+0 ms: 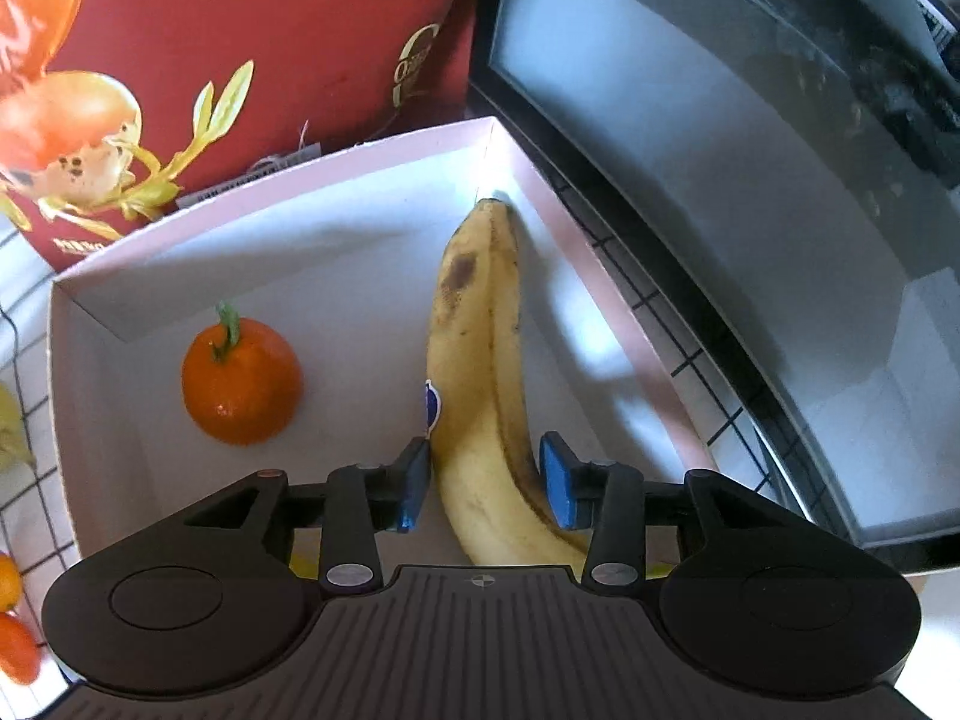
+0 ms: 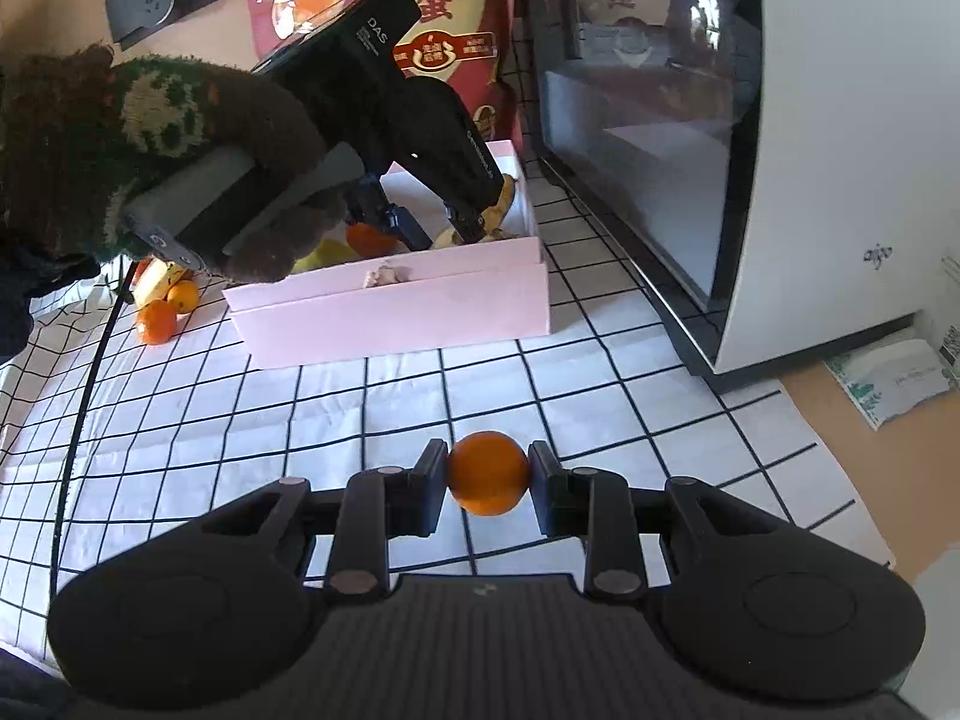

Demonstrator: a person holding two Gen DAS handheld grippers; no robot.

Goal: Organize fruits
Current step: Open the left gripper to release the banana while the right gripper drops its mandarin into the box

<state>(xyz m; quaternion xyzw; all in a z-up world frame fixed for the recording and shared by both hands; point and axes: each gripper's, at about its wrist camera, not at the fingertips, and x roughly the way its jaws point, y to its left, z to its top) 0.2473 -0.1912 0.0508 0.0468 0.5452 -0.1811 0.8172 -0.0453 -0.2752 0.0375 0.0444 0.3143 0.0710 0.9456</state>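
Banana (image 1: 480,360) lies in the pink box (image 1: 606,276) between the left hand-held gripper (image 1: 487,483)'s parted pads (right one (image 2: 487,474) clamps a small orange (image 2: 487,473)).

**Readable text**

Left gripper (image 2: 433,227) housing reads "DAS" in white. Red bag (image 2: 420,18) carries large Chinese characters "鹅蛋" and "无"; its smaller print is unreadable. White appliance (image 2: 840,180) has a small "aigo" logo. Banana (image 1: 480,372) sticker is illegible.

Home kitchen counter, checked tablecloth (image 2: 480,384), countertop oven (image 2: 750,138), red food bag (image 2: 456,18)
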